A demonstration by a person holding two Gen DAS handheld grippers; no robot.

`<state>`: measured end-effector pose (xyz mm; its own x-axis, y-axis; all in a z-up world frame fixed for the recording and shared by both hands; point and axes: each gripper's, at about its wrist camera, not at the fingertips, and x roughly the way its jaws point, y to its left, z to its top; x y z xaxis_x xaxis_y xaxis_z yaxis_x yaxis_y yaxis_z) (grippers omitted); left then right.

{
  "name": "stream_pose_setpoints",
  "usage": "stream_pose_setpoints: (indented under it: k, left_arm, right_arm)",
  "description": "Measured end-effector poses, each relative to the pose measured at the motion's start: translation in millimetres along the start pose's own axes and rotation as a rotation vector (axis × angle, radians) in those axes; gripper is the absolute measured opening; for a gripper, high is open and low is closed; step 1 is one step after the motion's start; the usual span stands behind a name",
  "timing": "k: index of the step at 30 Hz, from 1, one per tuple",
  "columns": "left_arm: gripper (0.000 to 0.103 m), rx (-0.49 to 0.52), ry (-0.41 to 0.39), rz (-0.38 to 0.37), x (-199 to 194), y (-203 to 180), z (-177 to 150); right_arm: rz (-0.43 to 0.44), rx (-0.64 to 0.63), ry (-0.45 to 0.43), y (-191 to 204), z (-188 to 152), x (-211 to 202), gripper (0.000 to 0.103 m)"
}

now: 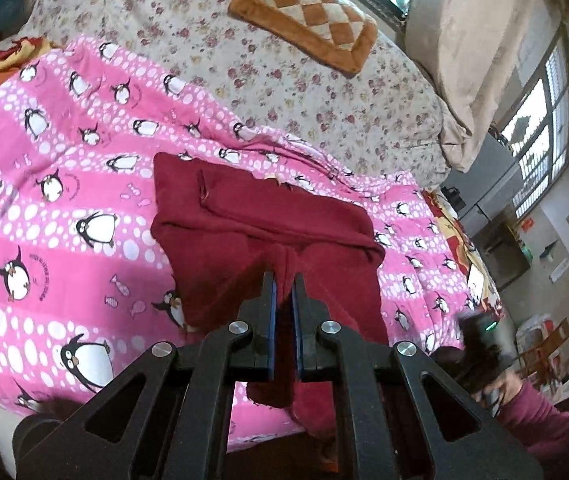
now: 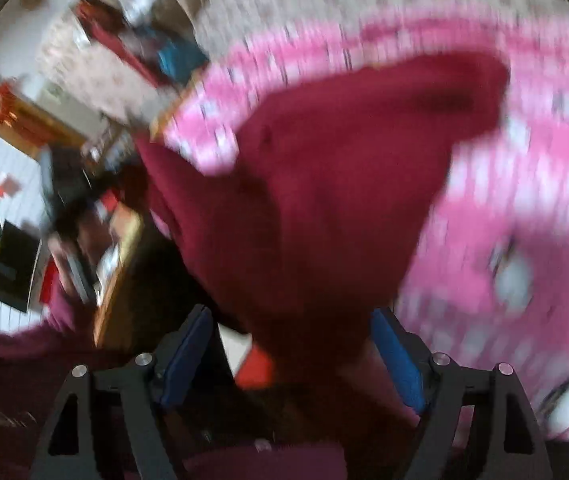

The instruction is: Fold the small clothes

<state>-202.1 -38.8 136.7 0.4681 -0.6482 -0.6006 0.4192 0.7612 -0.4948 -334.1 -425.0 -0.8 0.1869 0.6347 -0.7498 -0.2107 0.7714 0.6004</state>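
A dark red garment [image 1: 260,216] lies partly folded on a pink penguin-print blanket [image 1: 64,184]. My left gripper [image 1: 284,280] is shut on a pinched fold of its near edge, lifting it into a ridge. In the blurred right wrist view the same dark red garment [image 2: 324,184] hangs in front of my right gripper [image 2: 292,320]. Its blue pads [image 2: 396,356] stand wide apart, and the cloth sits between them without being pressed. In the left wrist view the right gripper [image 1: 480,344] shows as a dark blur at the right, held by a hand in a maroon sleeve [image 1: 544,420].
A floral bedsheet [image 1: 284,60] covers the bed behind the blanket, with an orange checked cushion [image 1: 304,16] on it. A cream curtain [image 1: 484,40] and windows stand at the far right. Room furniture and clutter lie past the bed's right edge.
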Motion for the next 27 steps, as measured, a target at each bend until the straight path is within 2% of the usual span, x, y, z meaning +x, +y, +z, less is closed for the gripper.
stream_pose_setpoints:
  k: [2, 3, 5, 8, 12, 13, 14, 15, 16, 17, 18, 23, 27]
  left_arm:
    - [0.005, 0.008, -0.002, 0.015, -1.8, -1.3, -2.3]
    - [0.005, 0.013, -0.003, 0.022, -2.8, -2.5, -3.7]
    - [0.005, 0.025, -0.001, 0.038, -5.2, -3.8, -6.5]
    - [0.005, 0.027, 0.003, 0.063, -8.1, -0.1, -12.1]
    - [0.005, -0.011, 0.020, 0.085, -5.7, 11.6, -19.6]
    - [0.005, -0.020, 0.026, 0.091, -4.1, 14.4, -22.0]
    - [0.005, -0.023, 0.031, 0.095, -3.1, 16.3, -23.6]
    - [0.005, -0.028, 0.036, 0.099, -1.9, 18.1, -25.3]
    - [0.005, -0.032, 0.039, 0.101, -1.1, 19.5, -26.4]
    - [0.005, -0.035, 0.041, 0.101, -1.0, 20.1, -26.8]
    - [0.005, -0.038, 0.041, 0.101, -1.8, 20.4, -26.6]
    - [0.005, -0.054, -0.001, 0.075, -13.4, 19.8, -13.4]
    - [0.005, -0.066, -0.031, 0.059, -7.5, 18.7, 9.5]
  right_arm:
    - [0.028, 0.096, 0.087, -19.8, -8.6, 28.1, 0.080]
    - [0.041, 0.119, 0.101, -25.9, -12.3, 38.2, 0.080]
    - [0.065, 0.115, 0.081, -29.1, -14.4, 48.0, 0.080]
    - [0.152, 0.106, 0.022, -25.3, -9.6, 56.6, 0.080]
    - [0.169, 0.072, 0.060, -16.3, -2.5, 86.0, 0.079]
    - [0.178, 0.076, 0.060, -15.7, -1.5, 89.3, 0.077]
    - [0.185, 0.076, 0.062, -17.6, -1.0, 89.1, 0.066]
    - [0.192, 0.076, 0.058, -17.7, -0.6, 88.8, 0.047]
    - [0.203, 0.080, 0.042, -17.8, 2.1, 85.7, 0.036]
    - [0.206, 0.081, 0.016, -16.8, 6.9, 79.4, 0.018]
    - [0.207, 0.075, -0.005, -14.4, 9.7, 70.9, 0.014]
    - [0.275, 0.013, -0.154, 0.0, 22.1, 2.6, 0.012]
    - [0.343, 0.005, -0.326, -0.5, 40.7, -52.7, 0.012]
